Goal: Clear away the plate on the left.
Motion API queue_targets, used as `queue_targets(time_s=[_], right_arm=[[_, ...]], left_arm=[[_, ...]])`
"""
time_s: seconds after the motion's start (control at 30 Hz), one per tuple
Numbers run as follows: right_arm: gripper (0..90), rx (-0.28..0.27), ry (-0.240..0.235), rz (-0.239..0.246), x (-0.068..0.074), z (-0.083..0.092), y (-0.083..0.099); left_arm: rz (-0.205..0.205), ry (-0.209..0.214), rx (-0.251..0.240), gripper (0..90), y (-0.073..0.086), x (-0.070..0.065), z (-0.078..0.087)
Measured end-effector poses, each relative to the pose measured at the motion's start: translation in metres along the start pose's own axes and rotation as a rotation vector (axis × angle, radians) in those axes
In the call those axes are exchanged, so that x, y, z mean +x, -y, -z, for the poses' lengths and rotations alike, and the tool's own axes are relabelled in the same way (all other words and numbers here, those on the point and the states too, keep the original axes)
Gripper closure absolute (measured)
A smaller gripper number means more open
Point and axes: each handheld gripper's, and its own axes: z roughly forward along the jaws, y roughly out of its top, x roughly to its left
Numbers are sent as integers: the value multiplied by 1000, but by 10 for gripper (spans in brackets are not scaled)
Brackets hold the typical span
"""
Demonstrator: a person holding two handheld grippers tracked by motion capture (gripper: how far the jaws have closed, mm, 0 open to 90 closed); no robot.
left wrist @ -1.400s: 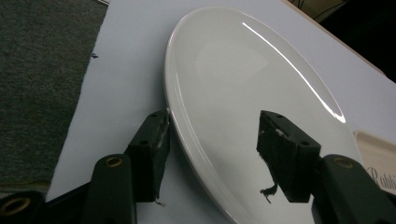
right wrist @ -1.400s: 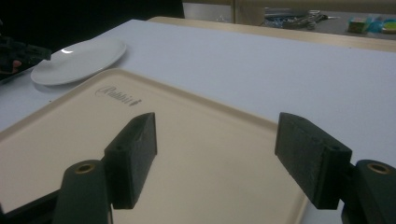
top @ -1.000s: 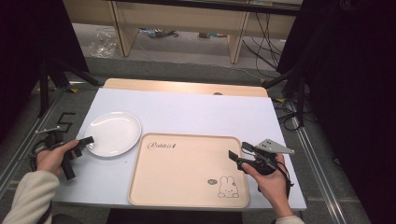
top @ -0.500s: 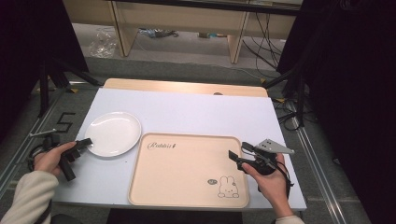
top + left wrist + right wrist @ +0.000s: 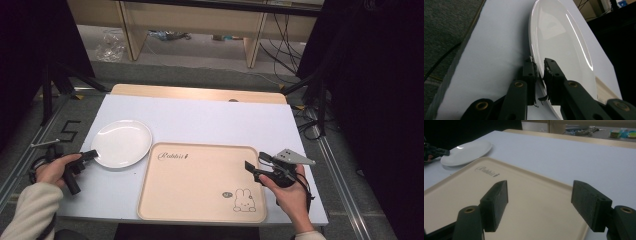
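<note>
Far left of the table, the left gripper (image 5: pixel 89 155) is at the near-left edge of the white plate (image 5: pixel 121 143), held in the person's left hand (image 5: pixel 59 169). In the left gripper view its jaws have just been closing and the plate's rim (image 5: pixel 537 72) now sits right between the two pads, which look pressed onto it from both sides, so it's pinching the edge of the plate. The plate itself lies flat on the white tabletop (image 5: pixel 200 122), on the left half, with its right edge just beside the top left corner of the tray.

Moving right, the beige tray (image 5: pixel 200 182) takes up the middle front of the table. It has "Rabbit" (image 5: pixel 173 156) written near its top left corner and a little bunny drawing (image 5: pixel 244 200) near its bottom right corner.

Over at the tray's right edge, the right gripper (image 5: pixel 252 169) sits in the person's right hand (image 5: pixel 290 192), grey three-cornered plate on top, pointing left across the tray. In the right gripper view its jaws are spread wide apart, nothing between them, hovering just over the tray's right rim (image 5: pixel 544 178). The white plate (image 5: pixel 466 152) and the left gripper (image 5: pixel 439 151) show up far off at the top left there.
</note>
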Motion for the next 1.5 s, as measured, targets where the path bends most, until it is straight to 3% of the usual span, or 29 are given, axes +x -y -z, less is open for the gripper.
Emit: queue_targets(time_s=[0.03,0.13,0.17,0.2,0.27,0.3,0.37,0.4,0.43,0.47,0.53,0.77,0.83,0.9,0.93,1.03,1.07,1.13,1.17,1.2,1.23,1.33,1.37,1.5], right_arm=[[307,-4,2,8,0,0,0],[307,2,7,11,0,0,0],[307,0,7,14,-1,0,0],[307,8,-8,-11,1,0,0],[307,6,-6,-7,1,0,0],[307,7,-6,-9,1,0,0],[307,-11,17,32,-2,0,0],[307,-4,2,8,0,0,0],[307,-9,15,29,-1,0,0],[307,-10,16,31,-2,0,0],[307,-7,0,7,0,0,0],[308,6,32,35,-2,2,-1],[308,-9,27,36,-2,1,0],[309,-1,9,14,-1,1,0],[309,3,32,36,-2,2,-1],[309,2,33,39,-2,2,-1],[309,2,5,8,0,1,0],[309,-11,18,33,-2,0,0],[309,1,35,43,-2,2,-1],[309,5,32,35,-2,2,-1],[309,-27,10,18,-1,-1,0],[310,-20,-7,-3,0,-1,0],[310,-27,8,16,-1,-1,0],[310,-22,4,6,-1,0,0]], left_arm=[[17,21,-9,809,-1,0,1],[30,23,-19,822,-2,-2,4],[36,53,-29,838,-3,-2,5],[41,57,-36,843,-3,-3,5],[47,65,-43,854,-3,-4,6],[49,64,-43,857,-3,-5,7],[52,50,-42,866,-4,-6,8],[52,52,-43,870,-5,-8,9],[52,52,-43,872,-5,-8,9],[58,89,-61,873,-4,-7,9],[65,93,-68,874,-4,-8,9],[72,99,-75,874,-4,-9,9],[83,80,-64,873,-5,-8,10],[82,89,-69,873,-4,-8,10],[84,102,-71,873,-4,-7,10],[87,107,-79,873,-4,-8,9],[87,112,-78,873,-4,-7,10],[87,99,-75,874,-5,-7,10],[92,117,-79,874,-4,-6,11],[97,113,-81,874,-4,-7,11],[101,121,-87,874,-5,-6,11],[116,133,-96,876,-5,-6,12],[114,134,-94,876,-5,-6,13],[114,123,-102,875,-5,-9,13]])
